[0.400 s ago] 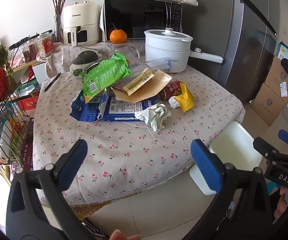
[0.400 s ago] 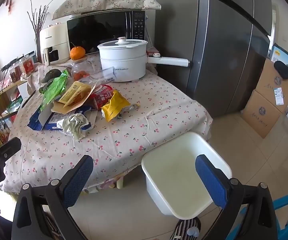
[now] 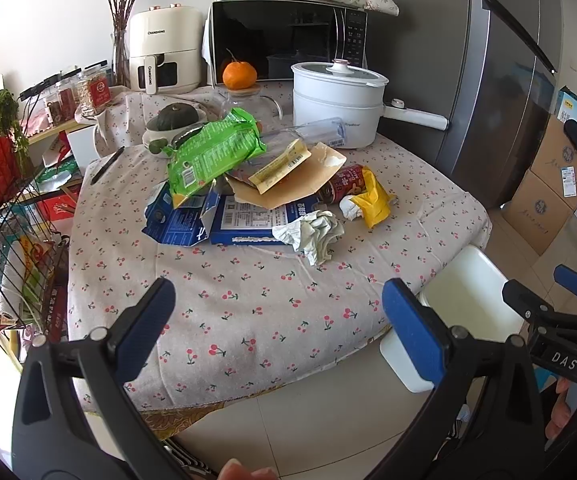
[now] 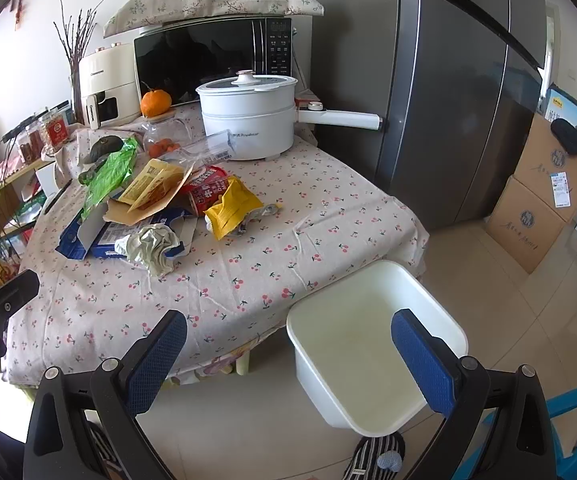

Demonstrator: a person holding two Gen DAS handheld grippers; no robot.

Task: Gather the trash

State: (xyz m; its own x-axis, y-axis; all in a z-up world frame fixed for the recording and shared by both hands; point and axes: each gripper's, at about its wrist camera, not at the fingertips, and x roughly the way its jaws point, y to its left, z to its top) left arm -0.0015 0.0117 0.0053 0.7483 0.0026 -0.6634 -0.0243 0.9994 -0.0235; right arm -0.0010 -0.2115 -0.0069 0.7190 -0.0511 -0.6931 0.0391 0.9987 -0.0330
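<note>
A heap of trash lies mid-table: a crumpled white paper [image 3: 314,232] [image 4: 150,246], a yellow wrapper [image 3: 370,200] [image 4: 230,204], a red packet [image 3: 344,184] [image 4: 204,190], a green bag [image 3: 216,152] [image 4: 110,176], brown card [image 3: 288,184], and a blue flattened box [image 3: 208,220] [image 4: 88,238]. A white empty bin [image 4: 372,344] [image 3: 464,300] stands on the floor by the table's near right corner. My left gripper [image 3: 278,328] is open over the table's near edge. My right gripper [image 4: 288,354] is open, above the bin's left rim.
A white pot [image 3: 338,100], a microwave [image 3: 288,44], an air fryer [image 3: 164,56], an orange [image 3: 239,75] and a squash [image 3: 176,118] sit at the table's back. A grey fridge [image 4: 460,92] and cardboard boxes [image 4: 536,208] stand right. A wire rack [image 3: 4,220] stands left.
Both views have barely shifted. Both grippers stay open and the trash lies as before.
</note>
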